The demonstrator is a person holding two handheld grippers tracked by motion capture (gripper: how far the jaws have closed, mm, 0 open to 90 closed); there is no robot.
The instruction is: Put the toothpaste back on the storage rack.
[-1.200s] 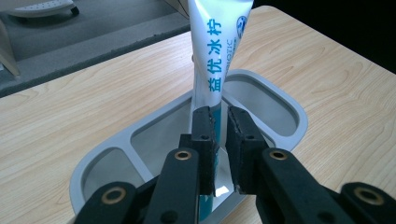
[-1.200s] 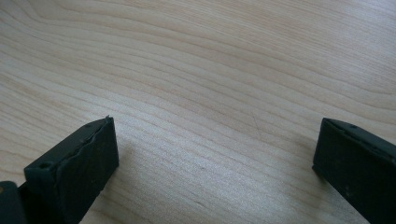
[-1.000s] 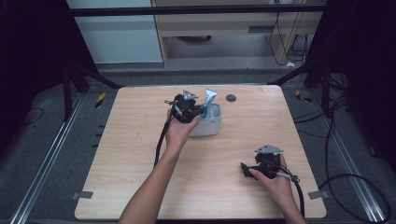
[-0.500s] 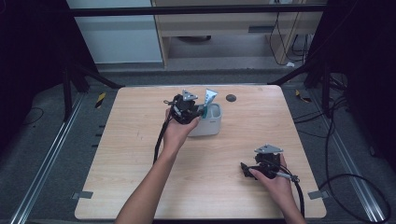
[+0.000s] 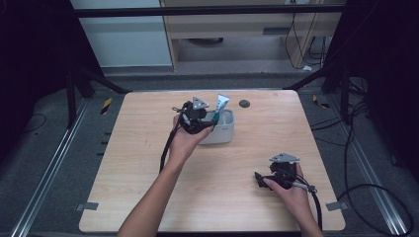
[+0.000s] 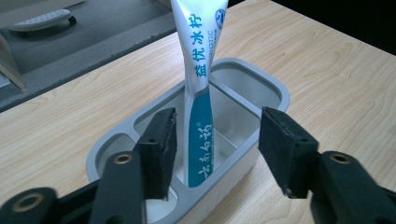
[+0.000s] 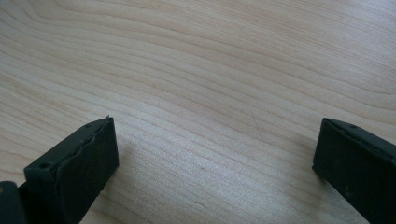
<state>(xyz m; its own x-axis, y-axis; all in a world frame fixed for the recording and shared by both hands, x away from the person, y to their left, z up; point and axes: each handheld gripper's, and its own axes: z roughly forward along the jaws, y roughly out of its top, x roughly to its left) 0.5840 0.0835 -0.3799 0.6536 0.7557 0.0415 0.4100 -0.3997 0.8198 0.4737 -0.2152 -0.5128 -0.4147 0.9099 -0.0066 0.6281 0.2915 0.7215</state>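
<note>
Since earlier frame, left gripper [image 6: 212, 154] jaws have been opening, pads now clear of toothpaste tube [image 6: 200, 93] standing in grey holder [image 6: 275, 91], frame centre. We judge release step; next, withdraw. Right gripper [image 7: 215, 158] jaws apart, empty, lower right.

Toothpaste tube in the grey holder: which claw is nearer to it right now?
Left. The left claw has just been opening, pads apart on either side of the toothpaste tube standing in the grey holder. The right claw rests well away, open over bare table.
</note>
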